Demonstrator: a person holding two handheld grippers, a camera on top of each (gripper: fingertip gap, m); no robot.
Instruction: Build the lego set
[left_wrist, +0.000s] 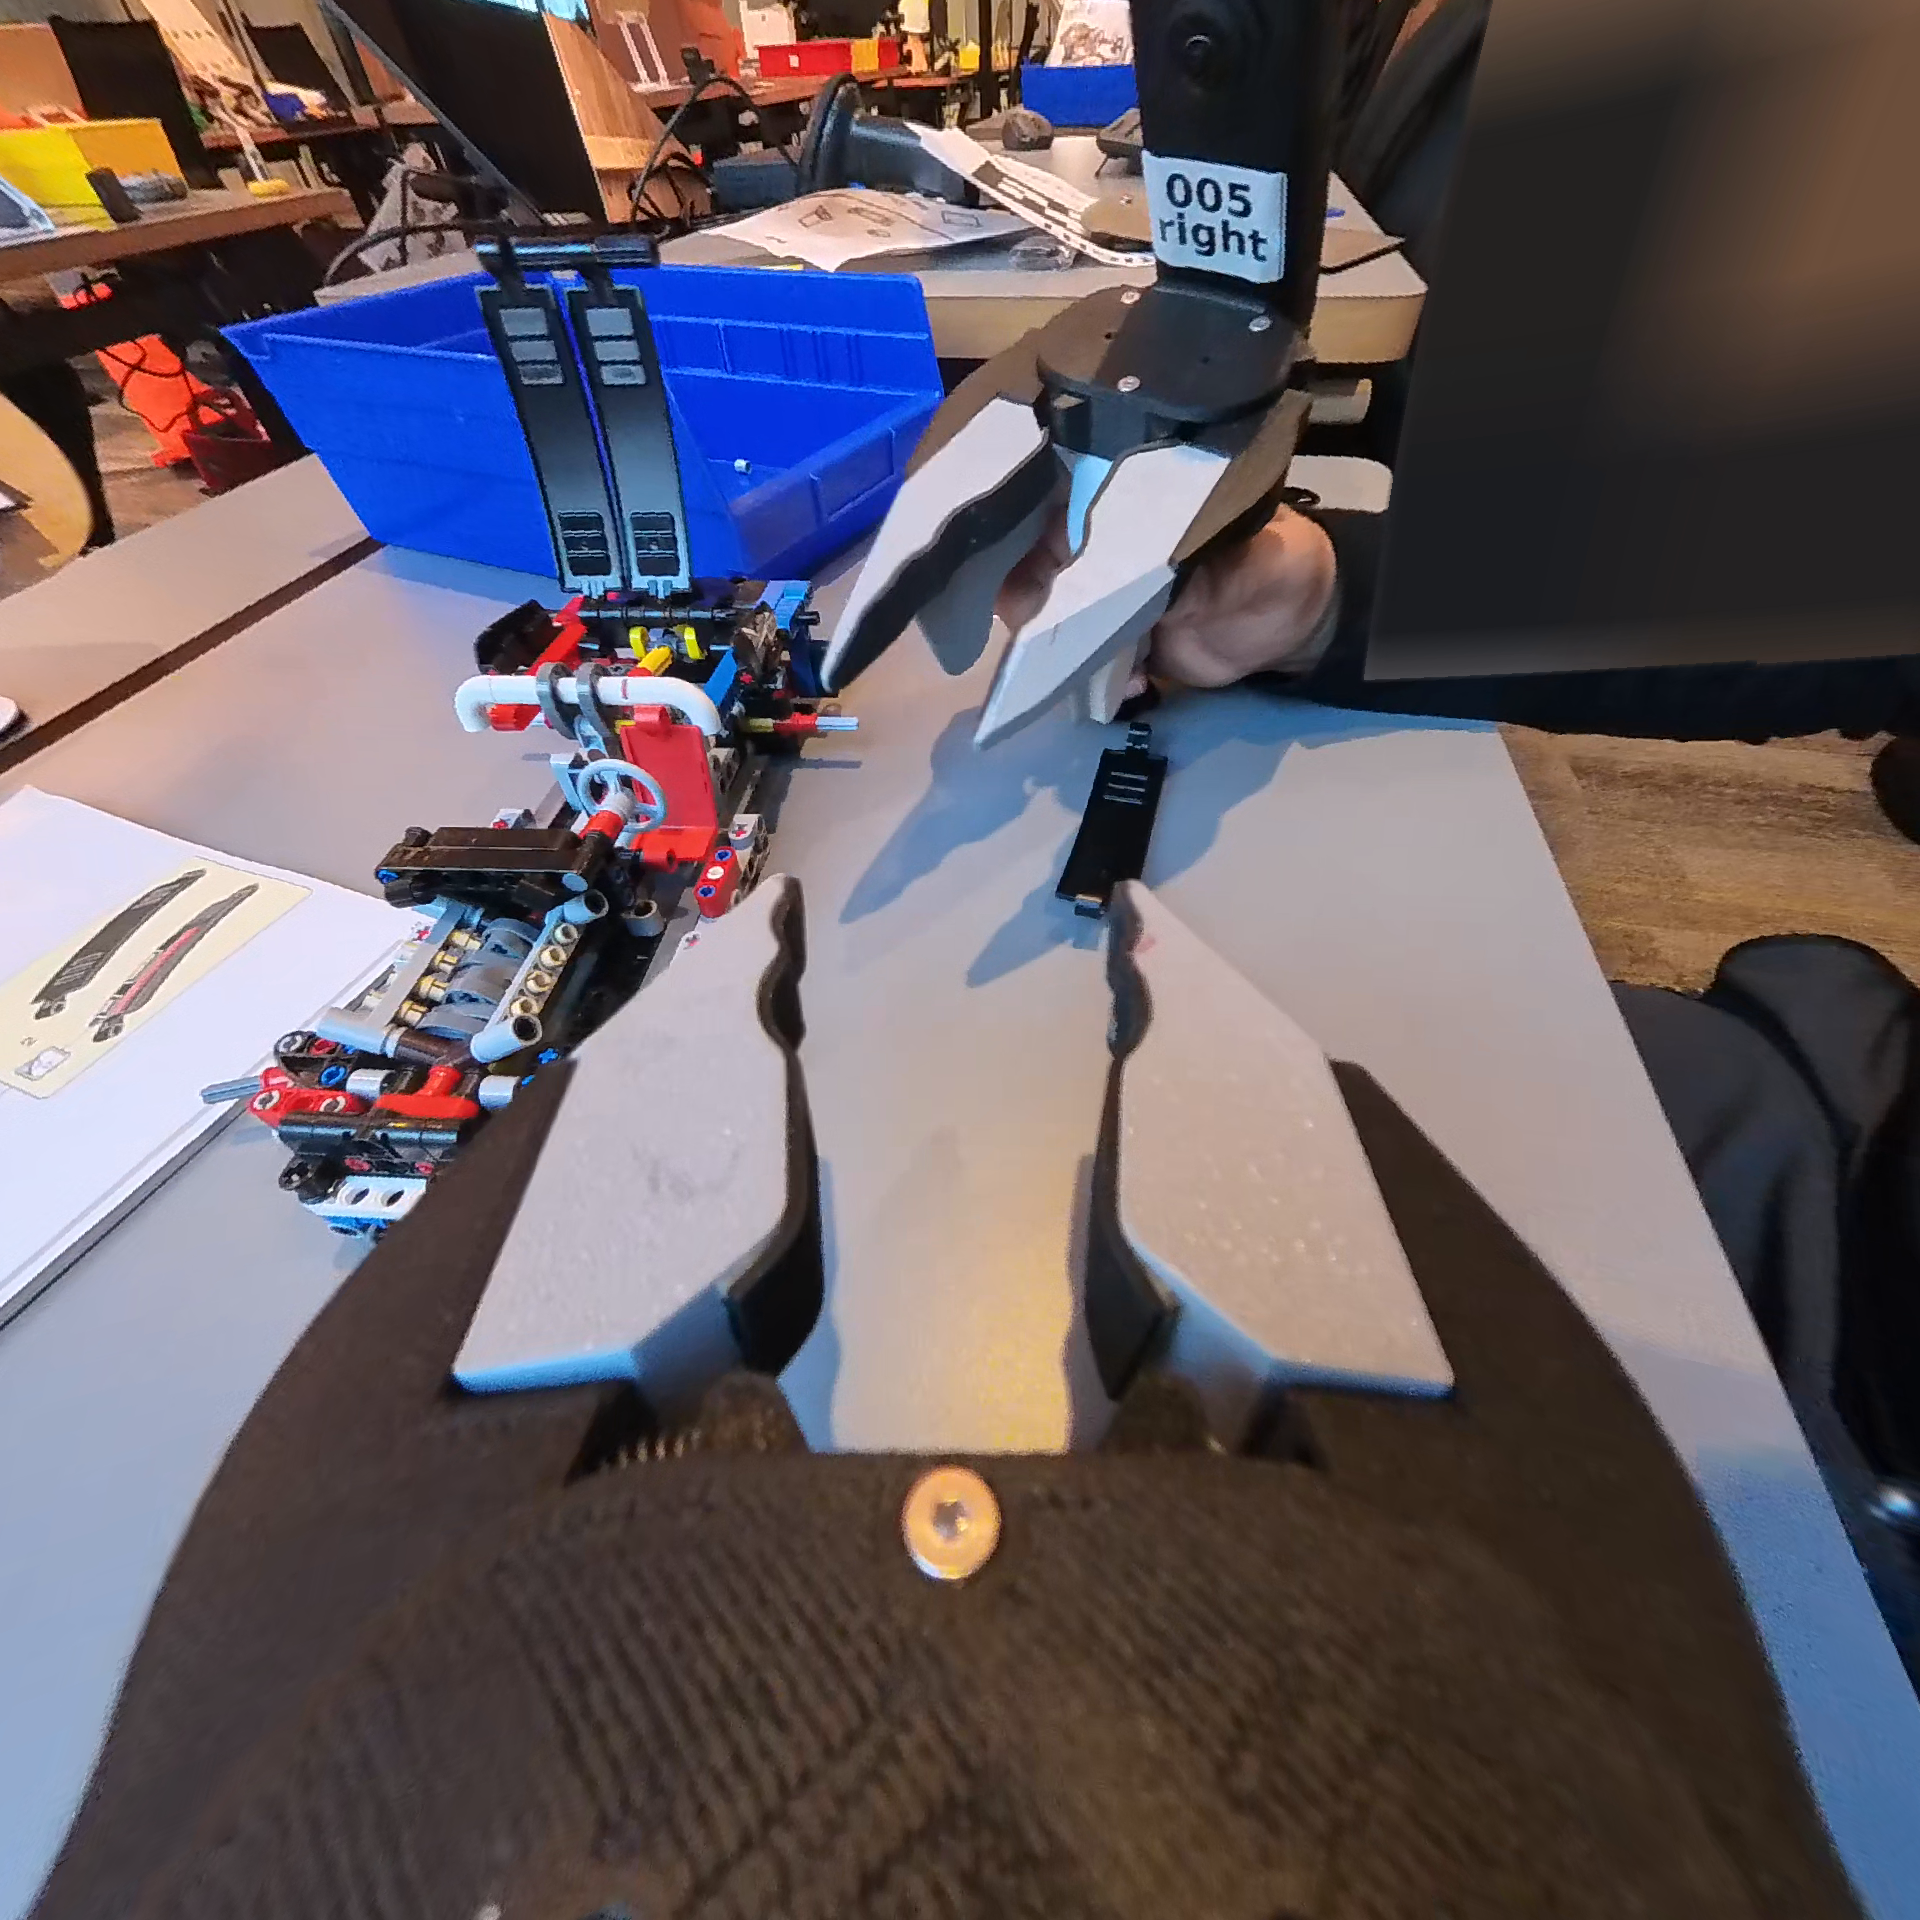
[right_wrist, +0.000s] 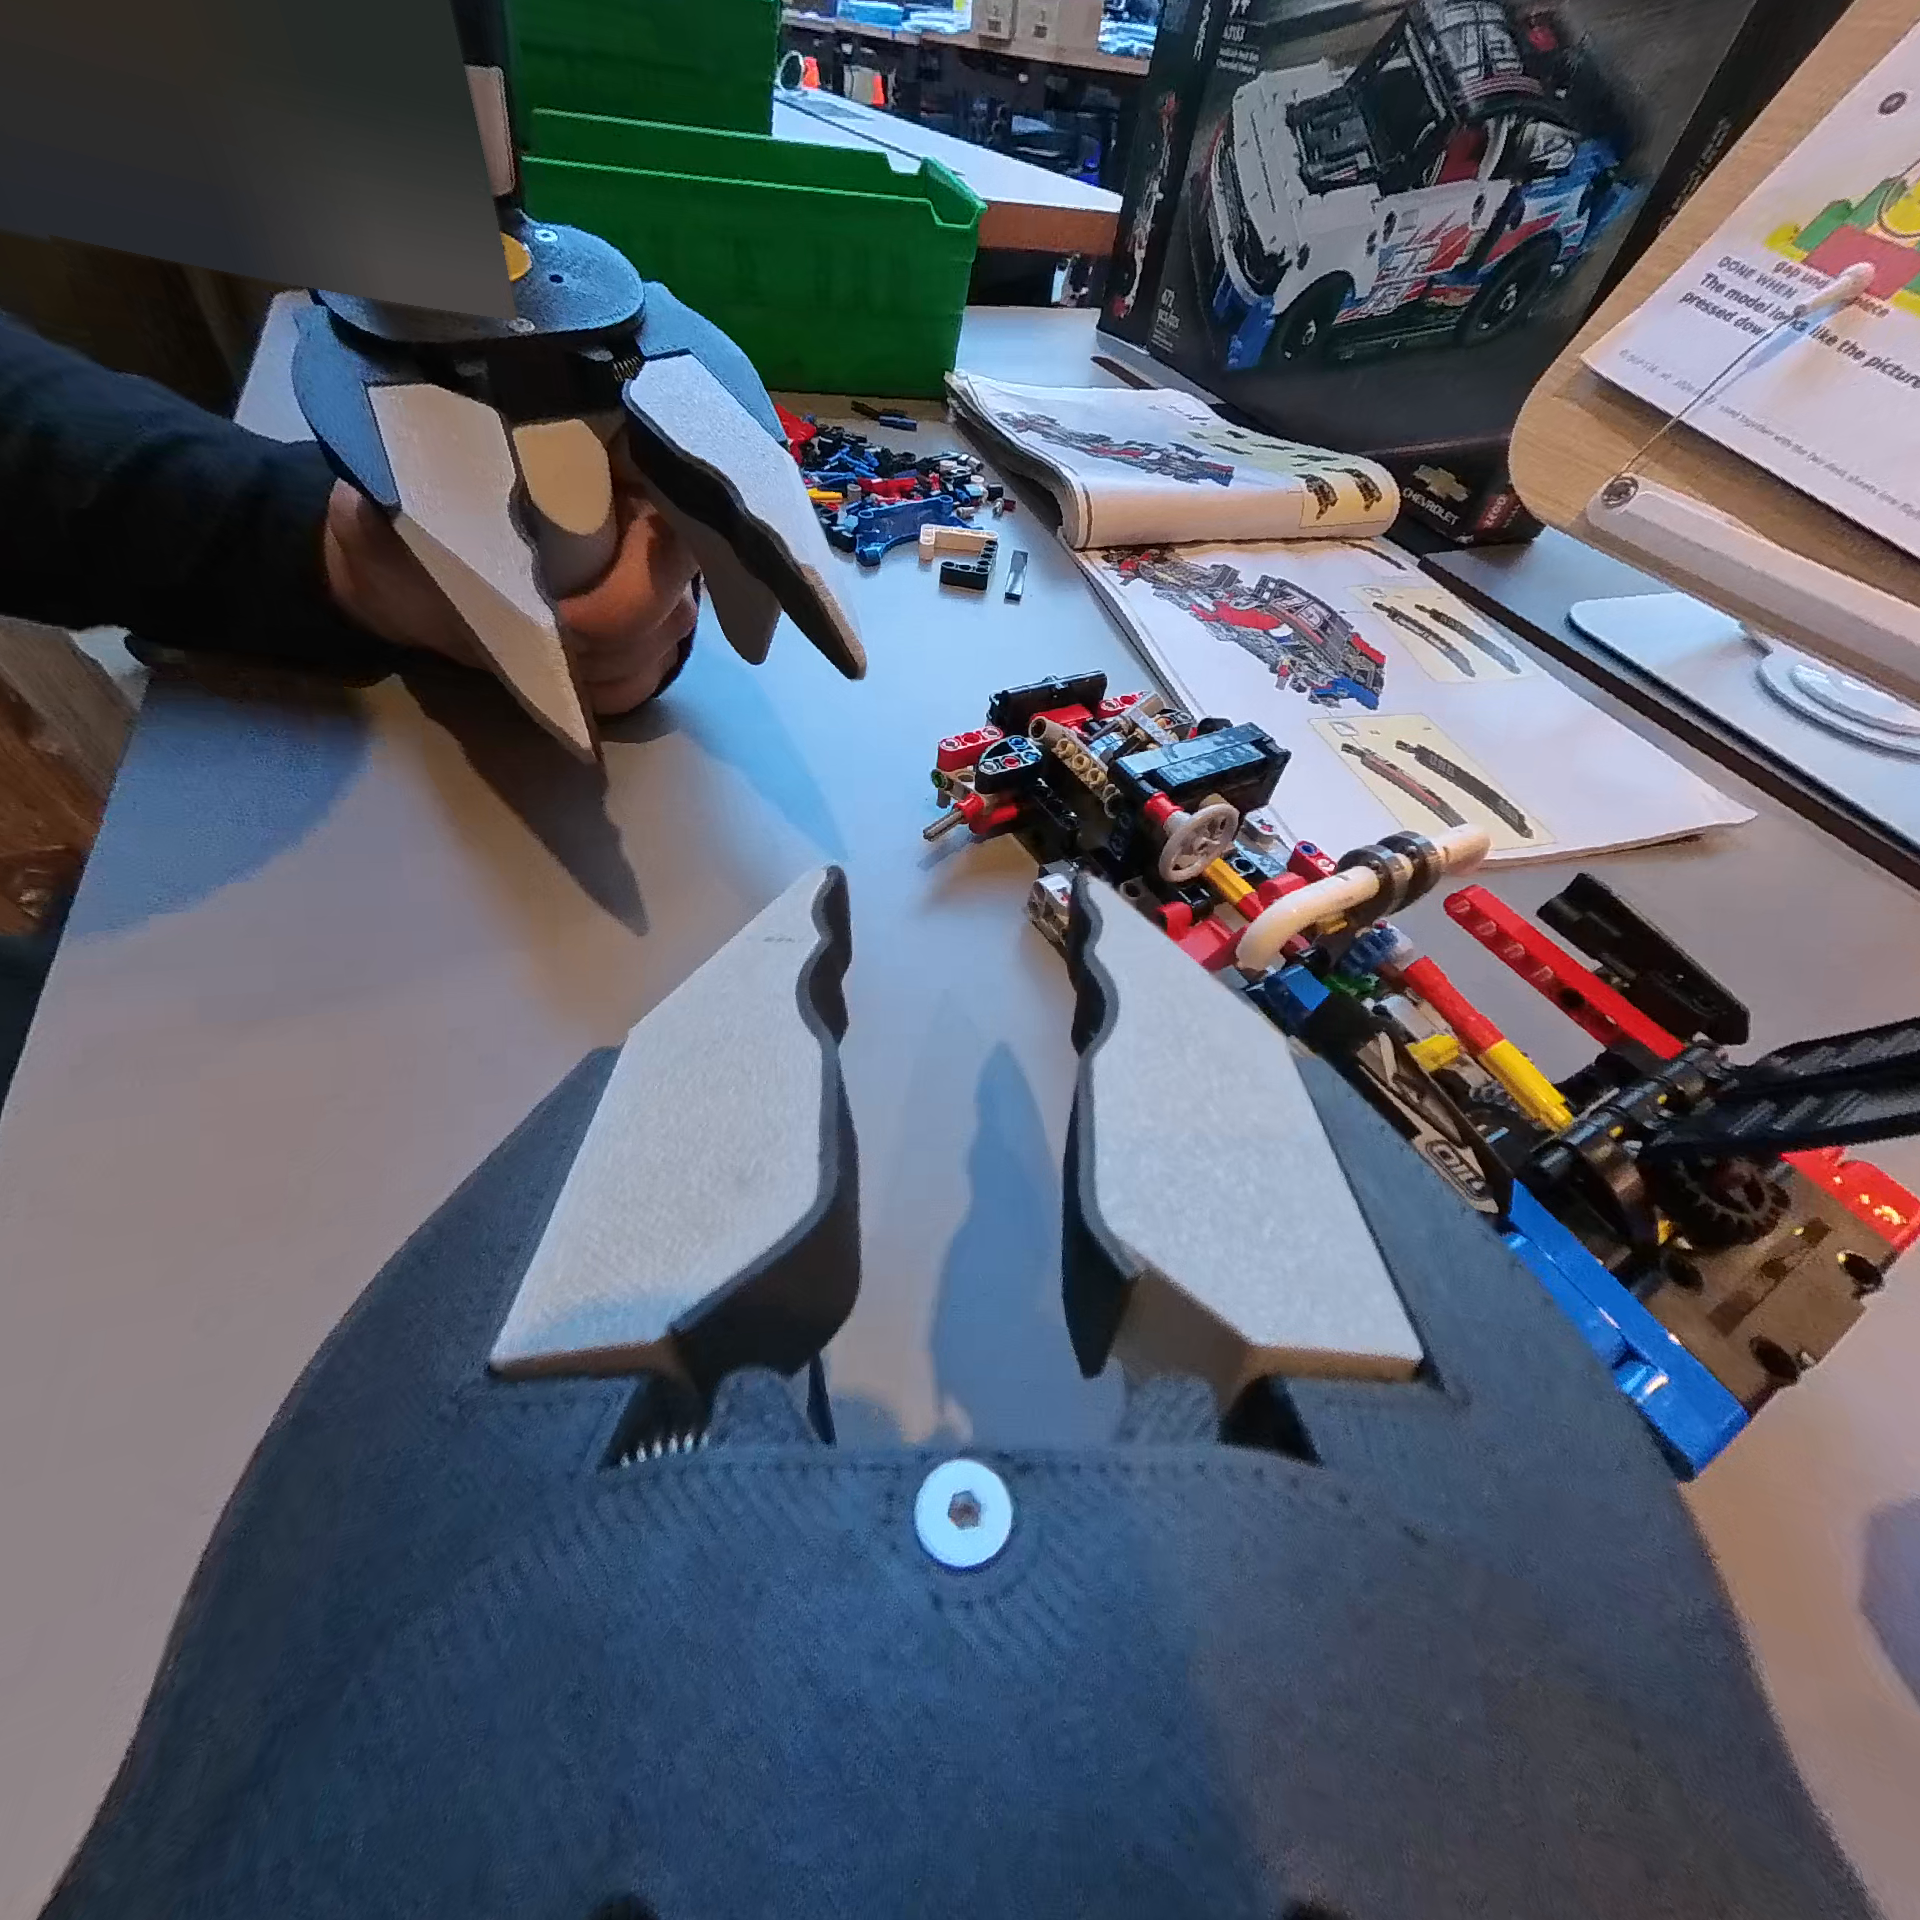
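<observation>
A partly built Lego car chassis (left_wrist: 665, 769) lies lengthwise on the grey table, with two long black panels (left_wrist: 597, 436) standing up at its far end. It also shows in the right wrist view (right_wrist: 1205, 769). A loose black panel piece (left_wrist: 1112, 821) lies flat on the table, to the right of the chassis. My left gripper (left_wrist: 956, 914) is open and empty, just short of that piece. My right gripper (right_wrist: 956, 894) is open and empty, beside the chassis. Each gripper shows in the other's view, open and held in a hand: the right (left_wrist: 909, 712), the left (right_wrist: 727, 707).
A blue bin (left_wrist: 436, 416) stands behind the chassis. An open instruction booklet (left_wrist: 125, 987) (right_wrist: 1351, 675) lies beside it. A pile of loose pieces (right_wrist: 894, 488), a green bin (right_wrist: 748, 249) and the set's box (right_wrist: 1403, 208) sit farther off. The table's edge (left_wrist: 1558, 935) is close on the right. The gap from one gripper's tips to the other's is roughly 7 cm.
</observation>
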